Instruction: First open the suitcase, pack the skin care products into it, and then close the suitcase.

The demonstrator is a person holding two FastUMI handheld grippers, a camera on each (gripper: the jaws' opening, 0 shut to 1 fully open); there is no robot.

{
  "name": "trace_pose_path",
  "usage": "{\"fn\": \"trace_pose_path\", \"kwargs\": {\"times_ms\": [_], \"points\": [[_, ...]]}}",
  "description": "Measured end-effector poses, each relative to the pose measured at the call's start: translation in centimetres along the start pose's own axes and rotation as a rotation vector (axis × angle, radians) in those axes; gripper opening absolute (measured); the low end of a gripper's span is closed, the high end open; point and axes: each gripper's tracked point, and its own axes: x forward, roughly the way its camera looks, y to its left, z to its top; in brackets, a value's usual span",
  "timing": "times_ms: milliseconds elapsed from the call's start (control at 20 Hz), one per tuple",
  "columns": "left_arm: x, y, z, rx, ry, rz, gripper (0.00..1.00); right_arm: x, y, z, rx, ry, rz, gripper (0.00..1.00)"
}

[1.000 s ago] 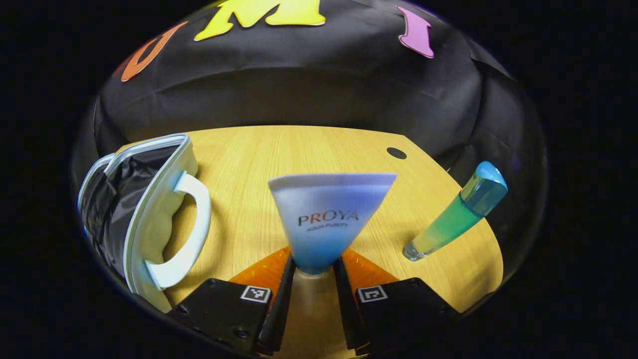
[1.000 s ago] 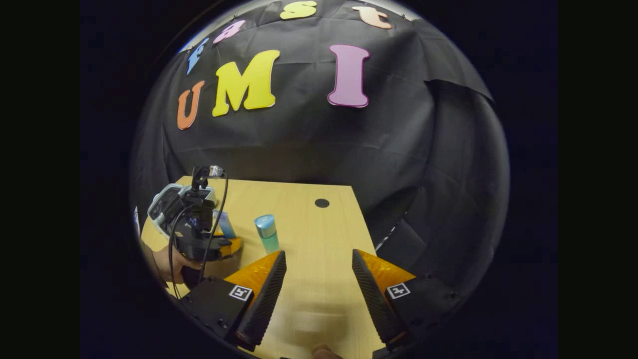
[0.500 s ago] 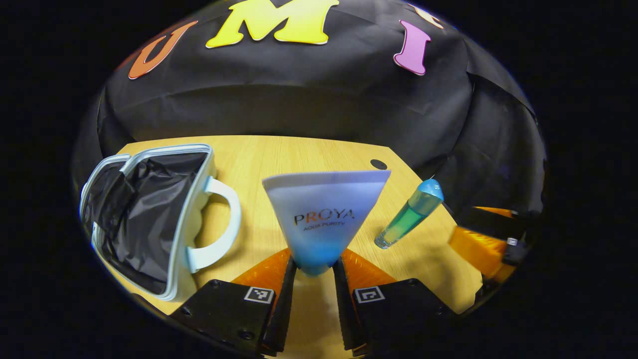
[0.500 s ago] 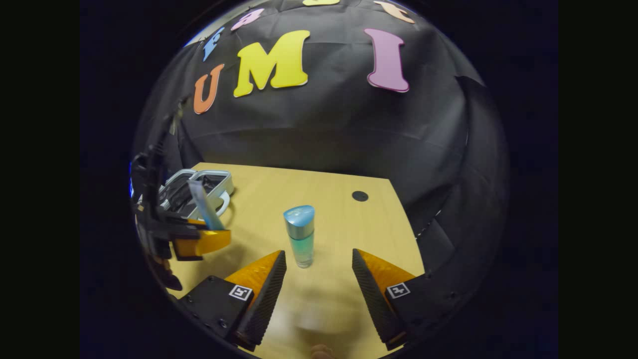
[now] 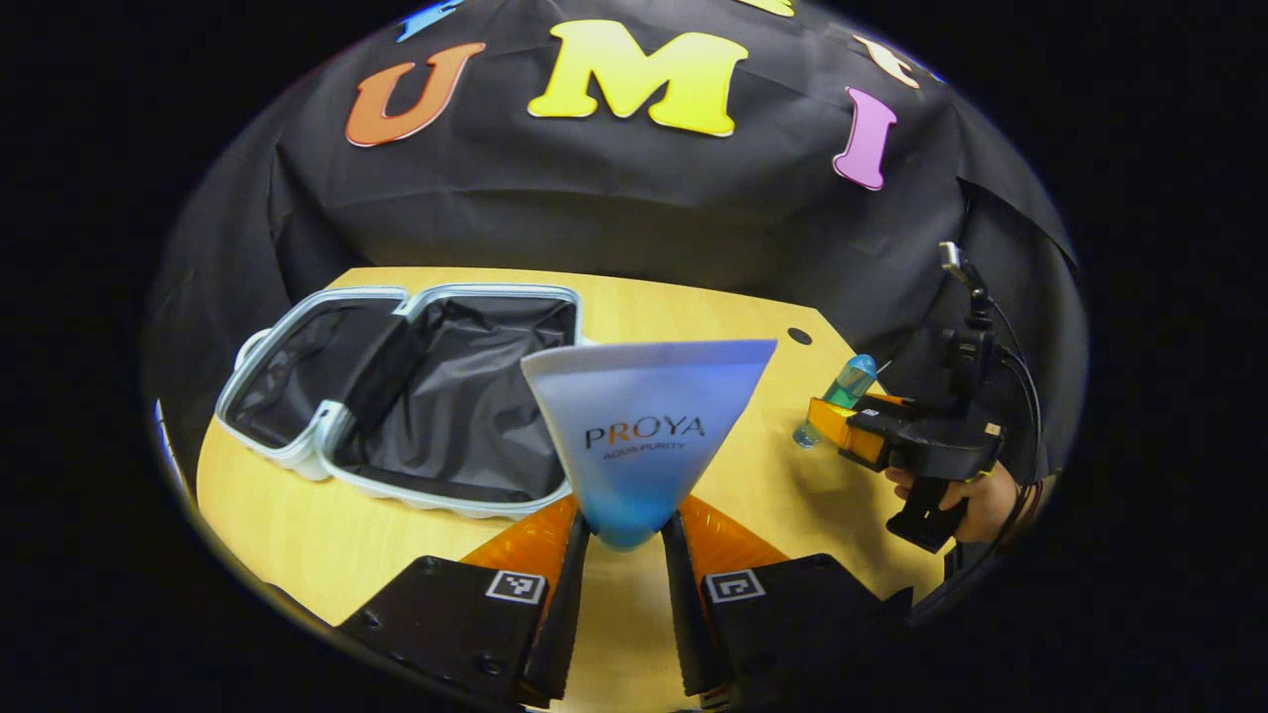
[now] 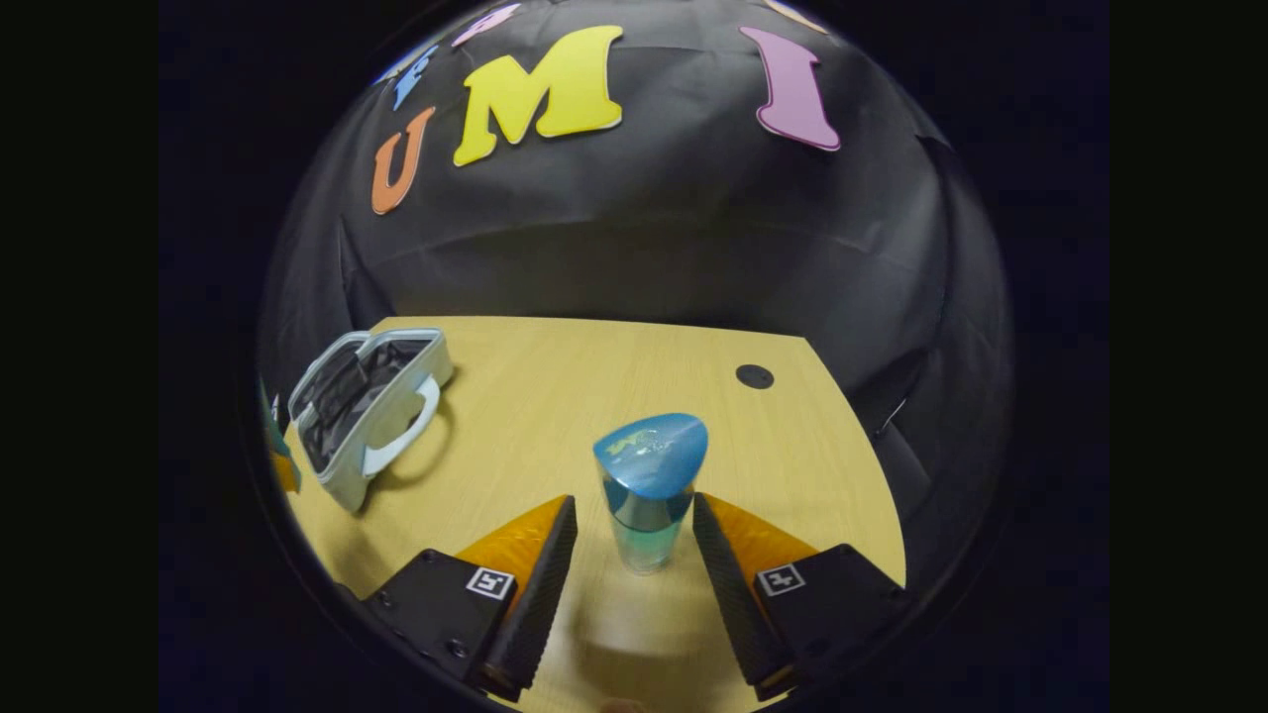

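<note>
Both grippers busy | left gripper (image 5: 626,540) clamps tube (image 5: 644,426) near open suitcase (image 5: 416,396) | right gripper (image 6: 634,535) apart, straddling bottle (image 6: 649,490)

My left tool (image 5: 624,530) is clamped on the tube (image 5: 644,426); my right tool (image 6: 634,540) is spread around the bottle (image 6: 649,485), not touching.

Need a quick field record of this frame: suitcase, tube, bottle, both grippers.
suitcase: open flat on the table, dark lining, nothing inside
tube: clamped in left gripper, above the table beside the suitcase
bottle: upright on the table, between the fingers of right gripper, not yet clamped
step: packing, nothing packed yet
</note>
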Motion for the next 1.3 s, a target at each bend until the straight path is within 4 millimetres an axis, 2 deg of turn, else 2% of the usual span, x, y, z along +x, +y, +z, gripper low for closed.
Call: {"fn": "trace_pose_path", "kwargs": {"times_ms": [150,250,350,500,700,800,900,1050,1200,1300], "points": [[-1.5,3.5,0.1,-0.018,0.007,0.054,0.45,1.6,0.4,0.2,0.016,-0.013,-0.034,0.67],[-2.3,5.7,0.5,-0.034,0.02,0.083,0.45,2.0,0.5,0.8,0.032,-0.035,-0.054,0.61],[-2.9,7.4,1.4,-0.046,0.017,0.097,0.44,2.2,1.1,0.8,0.037,-0.032,-0.056,0.42],[-2.8,10.2,4.0,-0.032,0.001,0.117,0.44,1.2,2.1,0.5,0.037,-0.009,-0.059,0.41],[-0.3,13.4,6.5,0.01,0.029,0.104,0.44,-3.8,5.3,2.2,0.024,-0.022,-0.036,0.41],[2.3,14.5,6.5,0.032,0.079,0.086,0.44,-7.3,7.4,3.2,0.02,-0.025,-0.023,0.41],[5.2,15.5,6.0,0.073,0.159,0.085,0.44,-10.4,9.6,4.2,0.023,-0.035,-0.006,0.41],[9.5,16.1,4.3,0.088,0.274,0.084,0.44,-14.0,12.2,4.9,0.052,-0.049,0.002,0.41],[11.8,16.9,1.4,0.046,0.381,0.112,0.45,-17.2,13.2,5.5,0.054,-0.091,-0.047,0.41],[12.9,17.5,0.3,0.045,0.415,0.123,0.45,-18.9,13.3,4.9,0.045,-0.096,-0.073,0.41]]}}
